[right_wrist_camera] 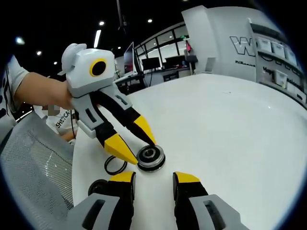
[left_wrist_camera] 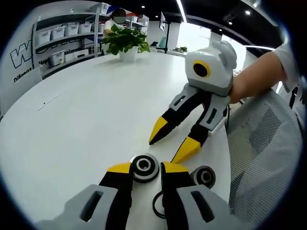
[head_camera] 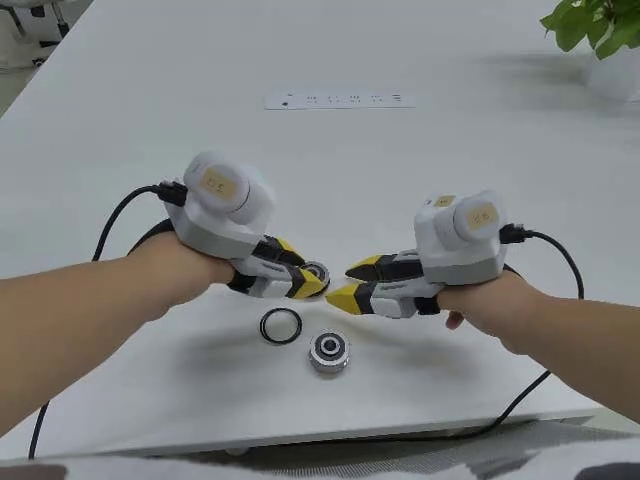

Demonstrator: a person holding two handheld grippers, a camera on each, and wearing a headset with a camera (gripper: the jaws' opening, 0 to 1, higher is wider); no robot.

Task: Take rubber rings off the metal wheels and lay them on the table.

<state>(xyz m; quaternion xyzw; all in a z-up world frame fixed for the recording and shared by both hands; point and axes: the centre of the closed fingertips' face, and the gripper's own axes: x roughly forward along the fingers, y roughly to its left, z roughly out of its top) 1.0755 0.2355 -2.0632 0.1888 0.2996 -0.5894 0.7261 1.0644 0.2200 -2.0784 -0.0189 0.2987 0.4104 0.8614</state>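
White counter (head_camera: pixel 400 160) stretches away to a power strip (head_camera: pixel 340 100), with a leafy plant (head_camera: pixel 595 22) at the far corner. The left gripper (head_camera: pixel 312 278) has its fingers clamped on a metal wheel (head_camera: pixel 316 272), gripped by its edges between the yellow tips. A dark band runs round the wheel's rim. Whether it rests on the counter or hangs just above it is unclear. The right gripper (head_camera: pixel 342 284) faces it, fingers apart with nothing between them, their tips just beside the held wheel. Below both sets of fingertips, on the person's side, a black rubber ring (head_camera: pixel 262 326) lies flat on the counter. A second metal wheel (head_camera: pixel 329 350) sits just beside it, toward the right fingers, close but not touching.
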